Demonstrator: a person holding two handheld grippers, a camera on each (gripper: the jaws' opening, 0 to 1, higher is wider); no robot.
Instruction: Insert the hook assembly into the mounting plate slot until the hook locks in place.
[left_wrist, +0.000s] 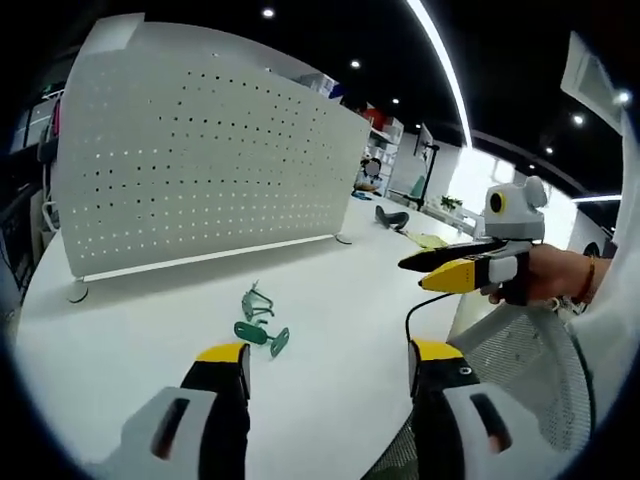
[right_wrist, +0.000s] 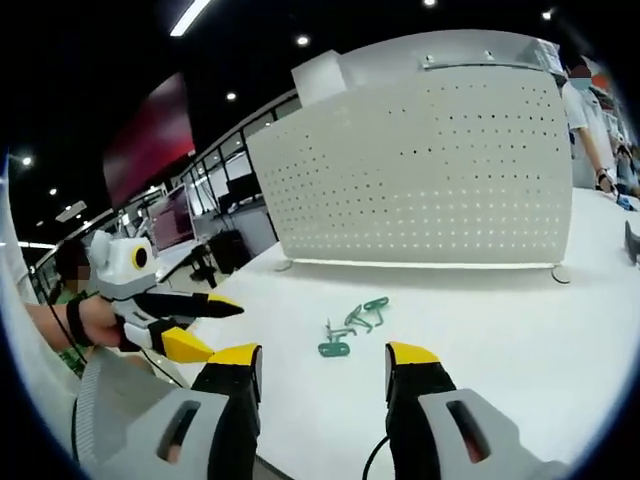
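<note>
An office with a dark ceiling and strip lights lay behind a white desk (left_wrist: 330, 300), on which a perforated white partition panel (left_wrist: 200, 170) stood across the upper left of the left gripper view and the upper right of the right gripper view.

In the left gripper view, two small green parts lay on the desk left of centre: a wiry hook assembly (left_wrist: 257, 301) and, just below it and seemingly touching, a flatter green mounting plate (left_wrist: 262, 336); which piece was which was hard to tell at that size. In the right gripper view the same pieces sat near the centre.

The left hand-held gripper (left_wrist: 328, 368) rose from the bottom of its own view with its yellow-tipped jaws spread wide and empty, the green parts just above its left jaw. The right hand-held gripper (right_wrist: 323, 368) stood likewise spread and empty, short of the parts. It also showed at the right of the left gripper view, held in a person's hand (left_wrist: 555, 272) above a mesh chair back (left_wrist: 530, 370).
</note>
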